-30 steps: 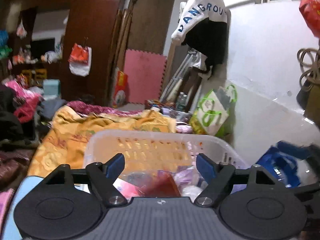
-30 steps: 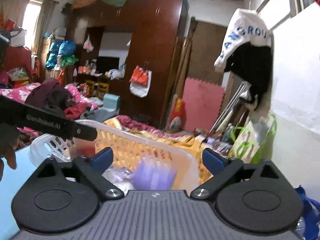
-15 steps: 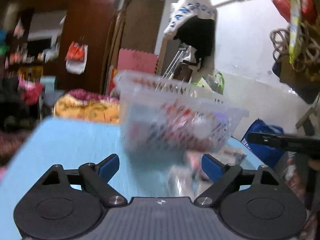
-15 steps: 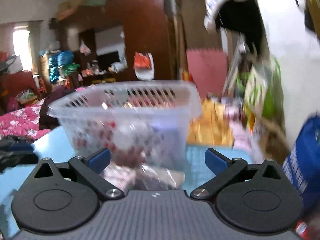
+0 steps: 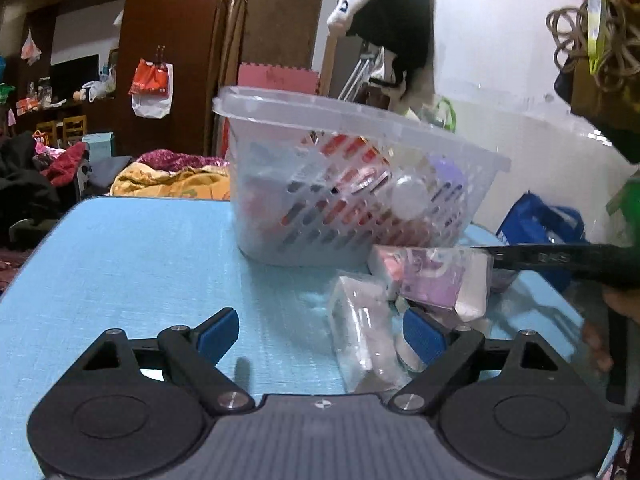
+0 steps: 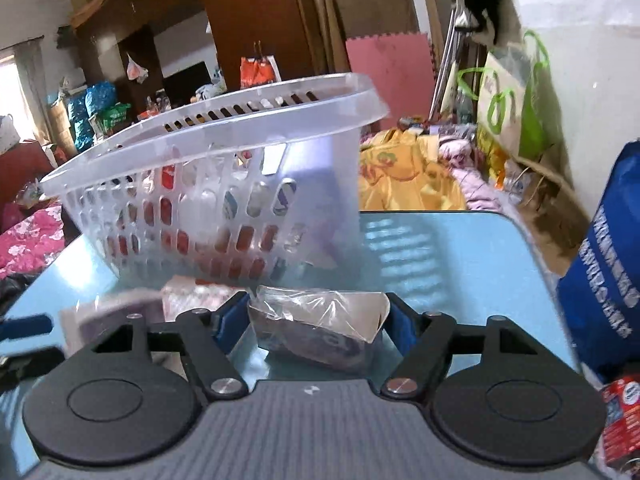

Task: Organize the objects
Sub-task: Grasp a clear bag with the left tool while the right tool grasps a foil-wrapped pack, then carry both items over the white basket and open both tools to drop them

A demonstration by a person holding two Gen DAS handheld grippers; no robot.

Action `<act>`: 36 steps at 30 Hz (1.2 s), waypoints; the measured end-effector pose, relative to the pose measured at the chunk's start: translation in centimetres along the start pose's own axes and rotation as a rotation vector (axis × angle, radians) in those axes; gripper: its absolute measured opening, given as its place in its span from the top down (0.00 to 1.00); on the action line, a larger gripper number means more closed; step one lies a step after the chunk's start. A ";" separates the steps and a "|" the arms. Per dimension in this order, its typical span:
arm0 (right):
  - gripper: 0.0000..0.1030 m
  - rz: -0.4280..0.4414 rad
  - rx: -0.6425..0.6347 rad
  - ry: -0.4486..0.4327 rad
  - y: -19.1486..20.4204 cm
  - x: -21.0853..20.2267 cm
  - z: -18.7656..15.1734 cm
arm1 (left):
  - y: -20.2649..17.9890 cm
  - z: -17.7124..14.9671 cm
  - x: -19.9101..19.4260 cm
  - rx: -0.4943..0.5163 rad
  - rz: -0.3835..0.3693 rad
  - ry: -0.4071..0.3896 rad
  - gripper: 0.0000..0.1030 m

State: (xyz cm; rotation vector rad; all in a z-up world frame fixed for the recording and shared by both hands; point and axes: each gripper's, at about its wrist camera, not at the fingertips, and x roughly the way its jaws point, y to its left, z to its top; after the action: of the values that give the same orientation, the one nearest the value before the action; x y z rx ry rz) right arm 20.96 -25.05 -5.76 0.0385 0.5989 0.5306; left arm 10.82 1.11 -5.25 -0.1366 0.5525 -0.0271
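Our right claw (image 6: 316,324) is closing around a clear plastic packet with dark contents (image 6: 316,328) that lies on the light blue surface (image 6: 452,252); the packet sits between the blue pads, and we cannot tell whether they press on it yet. Our left claw (image 5: 320,334) is spread wide just above the same surface, with a clear-wrapped white packet (image 5: 362,336) lying just inside its right pad (image 5: 424,338), untouched as far as we can see. Beyond that, a clear-wrapped pink and purple packet (image 5: 432,280) lies tilted against the others. Behind the packets stands a translucent white slotted plastic basket (image 5: 360,136), holding red, white and purple items. From the right edge of the left view, the black arm of the other claw reaches in.
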 end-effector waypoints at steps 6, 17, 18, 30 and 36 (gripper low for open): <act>0.28 0.058 0.006 -0.050 0.0 -2.5 -2.2 | -2.5 0.3 2.3 0.027 0.019 0.087 0.11; 0.28 0.114 0.037 -0.176 0.0 -5.0 -3.0 | -2.5 -0.3 1.2 0.082 0.081 0.061 0.60; 0.28 0.114 0.030 -0.188 0.1 -5.1 -3.0 | -2.2 -0.4 0.9 0.071 0.036 0.050 0.60; 0.28 0.127 -0.005 -0.277 0.8 -6.2 -3.5 | -0.3 -0.4 -1.0 -0.015 -0.115 -0.085 0.60; 0.28 0.119 -0.026 -0.313 1.0 -6.8 -3.8 | -0.6 -0.7 -2.3 0.007 -0.113 -0.157 0.60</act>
State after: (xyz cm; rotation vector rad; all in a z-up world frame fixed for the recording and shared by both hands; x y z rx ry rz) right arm 13.70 -27.88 -5.13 0.1308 0.2853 0.6330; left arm 8.52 0.56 -4.62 -0.1612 0.3874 -0.1277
